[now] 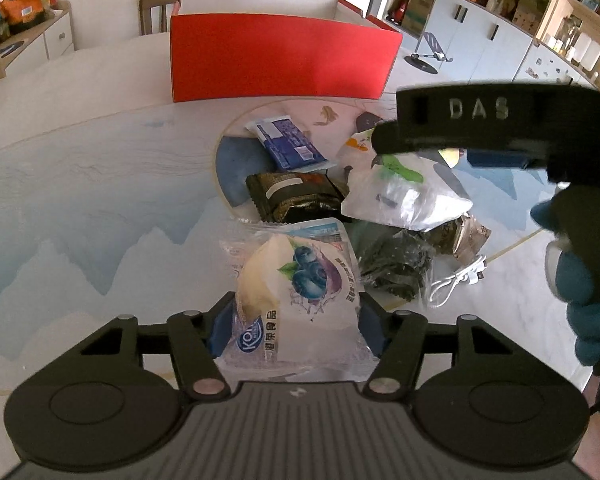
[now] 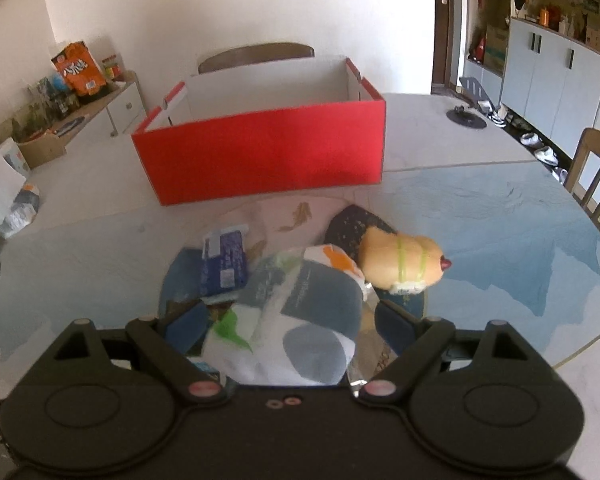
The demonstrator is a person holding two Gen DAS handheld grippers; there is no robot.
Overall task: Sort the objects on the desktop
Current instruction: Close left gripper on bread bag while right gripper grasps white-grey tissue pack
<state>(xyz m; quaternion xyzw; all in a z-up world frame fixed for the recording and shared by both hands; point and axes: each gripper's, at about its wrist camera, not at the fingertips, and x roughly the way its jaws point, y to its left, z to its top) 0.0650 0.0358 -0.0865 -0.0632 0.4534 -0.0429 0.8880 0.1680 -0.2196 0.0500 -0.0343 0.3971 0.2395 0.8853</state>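
Snack packets lie heaped on the patterned tabletop (image 1: 80, 184) in front of the red box (image 1: 280, 60), which stands open at the far side. My left tool (image 1: 296, 322) has its blue pads against both sides of a blueberry bun packet (image 1: 300, 280). My right tool (image 2: 286, 326) straddles a white-and-grey packet (image 2: 300, 320), though I cannot tell whether its pads press it. Just beyond that, a hot-dog toy (image 2: 404, 260) rests beside a blue packet (image 2: 224, 264).
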